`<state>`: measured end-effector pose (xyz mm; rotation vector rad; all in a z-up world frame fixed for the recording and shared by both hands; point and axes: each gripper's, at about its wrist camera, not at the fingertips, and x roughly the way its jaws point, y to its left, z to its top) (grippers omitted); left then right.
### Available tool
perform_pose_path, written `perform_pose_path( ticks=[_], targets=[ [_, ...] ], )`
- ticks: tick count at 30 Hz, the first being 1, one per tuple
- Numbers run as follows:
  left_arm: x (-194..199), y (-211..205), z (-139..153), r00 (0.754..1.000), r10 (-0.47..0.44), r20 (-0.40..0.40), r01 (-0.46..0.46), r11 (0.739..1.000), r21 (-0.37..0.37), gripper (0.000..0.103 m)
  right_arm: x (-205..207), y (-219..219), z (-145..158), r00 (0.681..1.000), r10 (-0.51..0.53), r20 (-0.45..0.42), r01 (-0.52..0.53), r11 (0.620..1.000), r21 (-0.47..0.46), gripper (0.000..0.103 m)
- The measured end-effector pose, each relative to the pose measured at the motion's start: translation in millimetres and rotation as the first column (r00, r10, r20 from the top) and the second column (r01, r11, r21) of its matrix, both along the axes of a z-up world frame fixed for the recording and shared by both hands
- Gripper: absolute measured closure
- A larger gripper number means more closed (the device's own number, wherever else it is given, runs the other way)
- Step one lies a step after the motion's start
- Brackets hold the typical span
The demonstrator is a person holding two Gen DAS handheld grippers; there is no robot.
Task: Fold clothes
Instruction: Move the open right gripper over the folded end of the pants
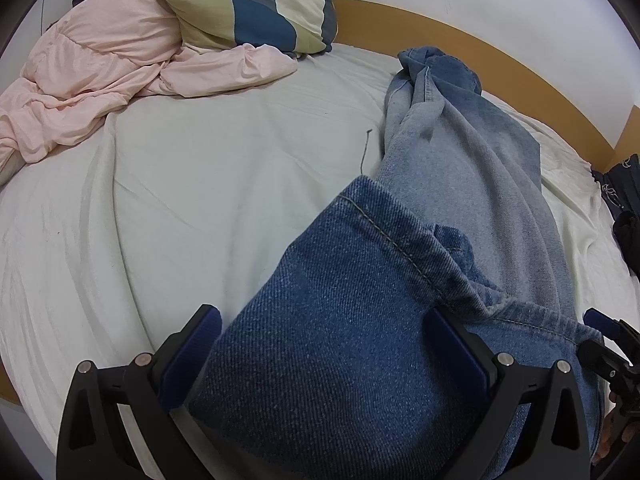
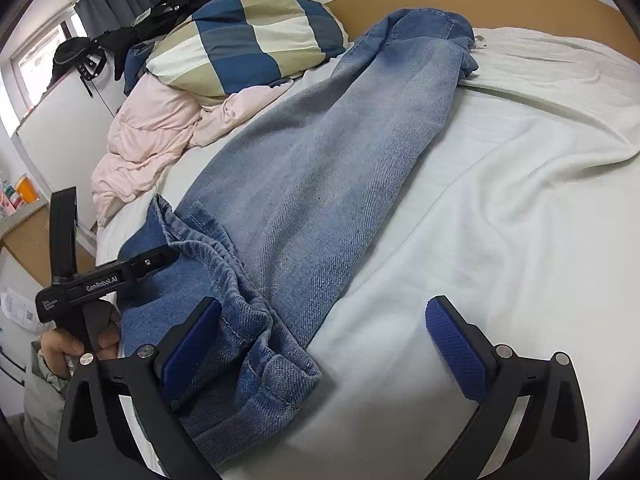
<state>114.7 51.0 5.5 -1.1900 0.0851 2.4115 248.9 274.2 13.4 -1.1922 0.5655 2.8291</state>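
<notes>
A pair of faded blue jeans [image 2: 320, 168] lies lengthwise on the white bed sheet [image 2: 500, 220], running from the near edge up to the wooden headboard [image 2: 520, 0], with a dark hem end folded over at the near edge. The left gripper [image 1: 324, 344] has that dark denim filling the wide space between its pads, though whether they press it I cannot tell. The right gripper [image 2: 324, 336] stands wide open, its left pad touching the bunched hem, its right pad over bare sheet.

Faded blue denim is shown by the jeans [image 2: 320, 168]; at eleven o'clock, blue, cream and tan checks by the pillow [image 2: 248, 36], pale pink by the quilt [image 2: 148, 136]; white by the sheet [image 2: 500, 220].
</notes>
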Motion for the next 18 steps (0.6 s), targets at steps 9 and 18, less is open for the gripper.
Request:
perform_pose_path(
  ticks=[9,18],
  targets=[
    [-1,1,0,1.0,-0.002,0.004,0.002,1.0,-0.006,0.0,39,-84,38,0.97,0.223,-0.093,-0.151,0.859,0.49,0.0],
    [1,0,1,1.0,-0.011,0.005,0.011,1.0,-0.003,0.0,55,-162,28,0.893,0.43,0.135,-0.371,0.53,0.762,0.0]
  ],
)
